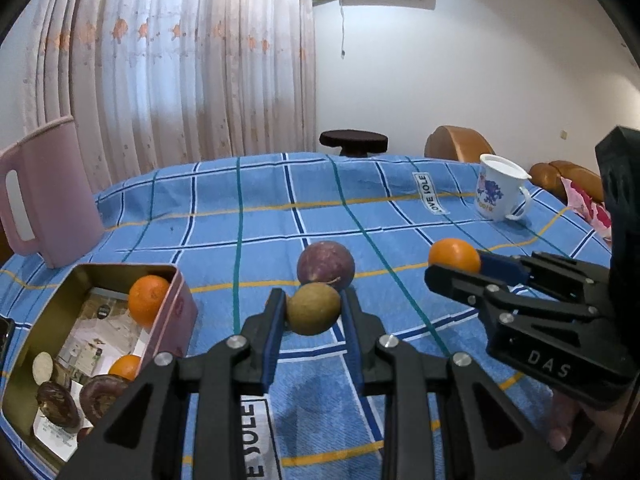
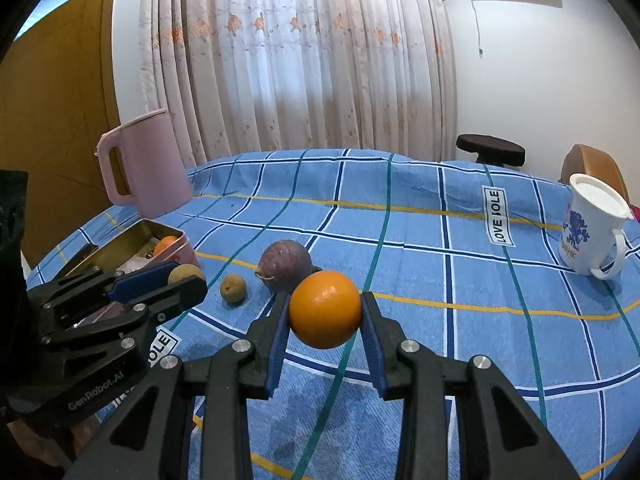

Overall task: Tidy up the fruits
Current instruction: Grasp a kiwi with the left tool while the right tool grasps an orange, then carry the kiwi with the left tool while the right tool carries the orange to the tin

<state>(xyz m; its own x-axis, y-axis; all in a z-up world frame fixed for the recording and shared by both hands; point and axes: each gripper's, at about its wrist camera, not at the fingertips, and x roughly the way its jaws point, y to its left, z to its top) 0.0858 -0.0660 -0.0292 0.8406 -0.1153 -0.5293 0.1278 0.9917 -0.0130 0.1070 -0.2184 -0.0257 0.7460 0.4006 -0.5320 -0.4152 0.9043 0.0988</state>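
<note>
A blue plaid woven cloth [image 1: 400, 216] covers the table. At its left edge stands a smooth pink jug [image 1: 44, 196], and in front of that an open rectangular metal tin [image 1: 92, 276] holding oranges and dark round pieces. A white printed mug [image 2: 592, 232] stands far right. A round, mottled purple fruit [image 1: 326, 265] rests mid-cloth. The right tongs [image 2: 325, 312] pinch a glossy orange [image 2: 325, 310] between blue pads, lifted just in front of the purple fruit. The left tongs [image 1: 313, 312] grip a dull brownish-green round fruit [image 1: 313, 309], right of the tin. A smaller brownish fruit [image 2: 233, 288] lies on the cloth between both tongs.
</note>
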